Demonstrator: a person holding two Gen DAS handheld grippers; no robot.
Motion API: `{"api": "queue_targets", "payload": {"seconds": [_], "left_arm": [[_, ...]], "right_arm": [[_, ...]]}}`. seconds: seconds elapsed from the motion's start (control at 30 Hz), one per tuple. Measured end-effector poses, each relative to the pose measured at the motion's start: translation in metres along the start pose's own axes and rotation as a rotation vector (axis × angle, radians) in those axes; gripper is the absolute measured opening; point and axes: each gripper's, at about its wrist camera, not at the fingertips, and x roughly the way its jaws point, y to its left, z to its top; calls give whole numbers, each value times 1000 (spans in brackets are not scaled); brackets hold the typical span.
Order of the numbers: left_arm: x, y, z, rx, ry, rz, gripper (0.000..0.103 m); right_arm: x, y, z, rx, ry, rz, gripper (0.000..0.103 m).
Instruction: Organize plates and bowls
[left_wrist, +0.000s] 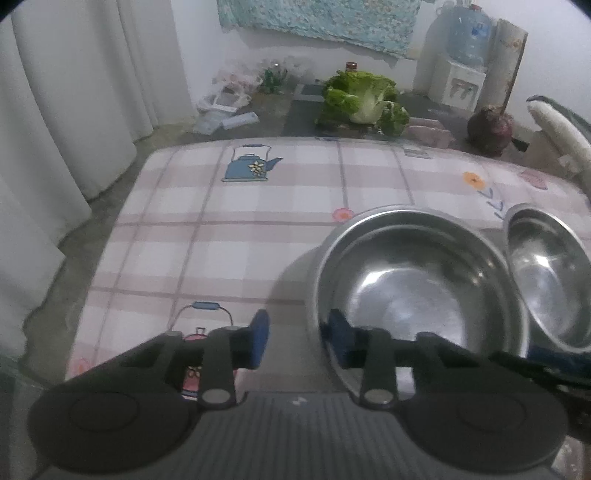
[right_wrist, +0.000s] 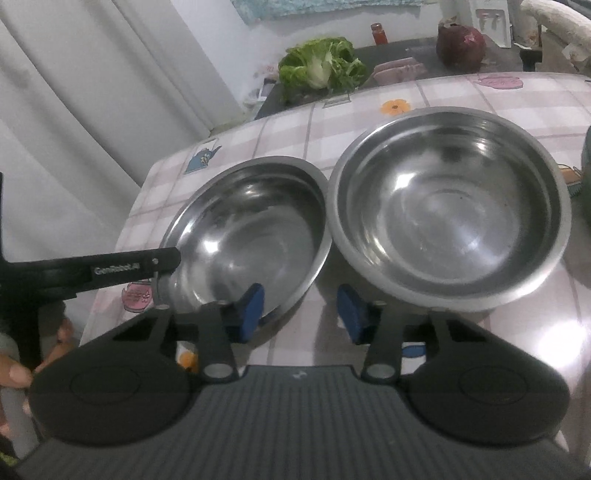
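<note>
Our left gripper (left_wrist: 300, 341) stood partly spread over the near rim of the left bowl (left_wrist: 417, 288). One blue pad sat inside the bowl and the other outside it, over the desk (left_wrist: 240, 240). The outer pad was clear of the bowl's wall, so nothing was pinched. Whether the inner pad touched the metal we could not tell.

Our right gripper (right_wrist: 301, 314) was also partly spread, just right of that bowl's near edge. One of its pads overlapped the left bowl's rim. The other lay just before the right bowl (right_wrist: 450, 206), and bare desk showed in the gap. It pinched nothing. Both steel bowls sat on the desk, the right one just beside the left, rims almost touching.

Only the right view showed the whole of the right bowl, which the left view cut off at its edge. It also showed one black finger of the left gripper lying at the left bowl's far-side rim. Only the left view showed the plastic bags (left_wrist: 229, 96) on the floor, well beyond the left bowl, beside the cabbage (left_wrist: 362, 96).
</note>
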Motion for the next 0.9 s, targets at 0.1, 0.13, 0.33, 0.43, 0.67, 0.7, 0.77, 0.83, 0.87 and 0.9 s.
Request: {"api": "queue_targets", "payload": {"seconds": [0.1, 0.13, 0.33, 0.43, 0.67, 0.7, 0.77, 0.83, 0.87, 0.9], "left_arm": [[-2, 1, -1, -4, 9, -19, 18], [-3, 2, -2, -5, 13, -18, 15], [-5, 20, -7, -43, 22, 13, 15], [-8, 22, -8, -25, 12, 22, 20], [1, 15, -2, 15, 23, 10, 51], [3, 14, -1, 17, 25, 12, 51], [8, 13, 0, 18, 29, 13, 50], [13, 13, 2, 14, 30, 19, 49], [14, 13, 2, 13, 27, 22, 46], [16, 14, 2, 11, 26, 27, 43]], "right_arm": [[1, 0, 3, -11, 4, 27, 24], [1, 3, 3, -27, 5, 35, 21], [2, 22, 1, -113, 32, 94, 21], [3, 26, 5, -134, 17, 75, 21], [13, 23, 16, -150, -16, 20, 21], [13, 22, 16, -150, -20, 13, 21], [16, 20, 18, -143, -26, 3, 21], [19, 18, 20, -133, -28, -3, 21], [20, 17, 21, -127, -29, -4, 21], [22, 16, 22, -121, -29, -4, 21]]}}
